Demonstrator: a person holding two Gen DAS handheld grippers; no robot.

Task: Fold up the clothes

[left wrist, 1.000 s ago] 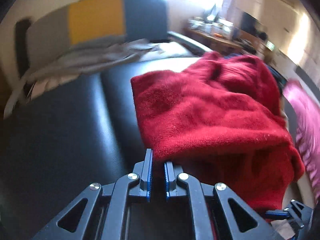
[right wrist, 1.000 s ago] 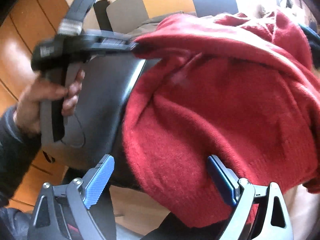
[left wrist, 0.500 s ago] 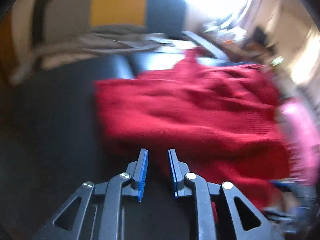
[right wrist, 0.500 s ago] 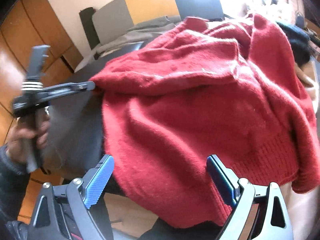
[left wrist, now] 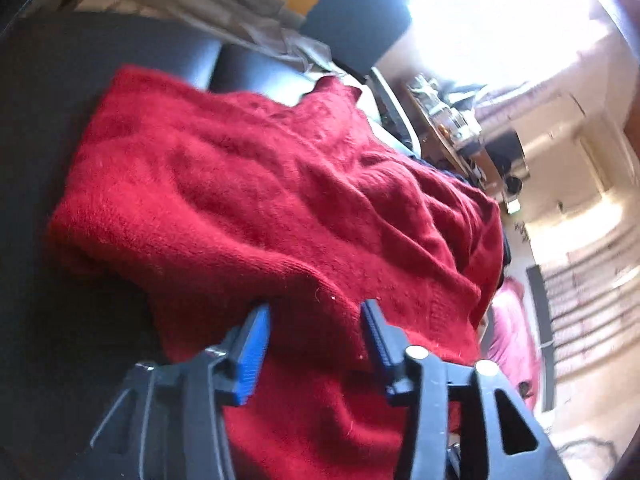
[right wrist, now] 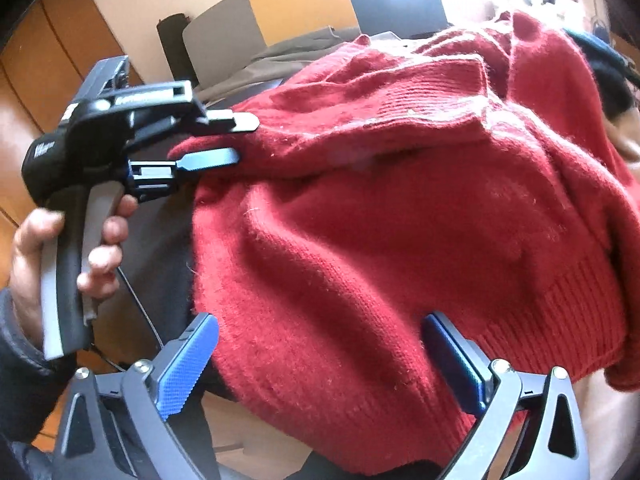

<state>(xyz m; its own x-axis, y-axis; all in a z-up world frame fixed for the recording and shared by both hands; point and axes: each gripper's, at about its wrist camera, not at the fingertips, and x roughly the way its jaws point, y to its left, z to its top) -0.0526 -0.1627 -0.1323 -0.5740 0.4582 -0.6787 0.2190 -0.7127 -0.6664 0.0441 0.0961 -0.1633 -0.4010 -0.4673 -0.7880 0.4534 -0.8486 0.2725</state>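
A red knitted sweater (left wrist: 280, 200) lies bunched in loose folds on a black leather seat (left wrist: 60, 120). My left gripper (left wrist: 316, 332) is at its near edge. Its jaws are opening, with a fold of the knit between the blue pads but not pinched. The right wrist view shows this left gripper (right wrist: 236, 140) from the side, its fingertips straddling the sweater's (right wrist: 400, 220) left edge with a gap. My right gripper (right wrist: 320, 360) hovers over the ribbed hem, jaws wide and still opening. Sweater lies under them, and neither pad touches it.
Grey cloth (left wrist: 240, 12) and a grey, yellow and dark cushion (right wrist: 280, 12) sit behind the sweater. A pink garment (left wrist: 512, 340) lies to the right. A cluttered desk (left wrist: 452, 120) stands beyond. A hand (right wrist: 104, 248) holds the left gripper's handle by wooden panels.
The left gripper, shut on the sweater's lifted edge a second ago, has opened, rolled and dropped lower. The edge now rests on the pile. The right gripper has stayed in place.
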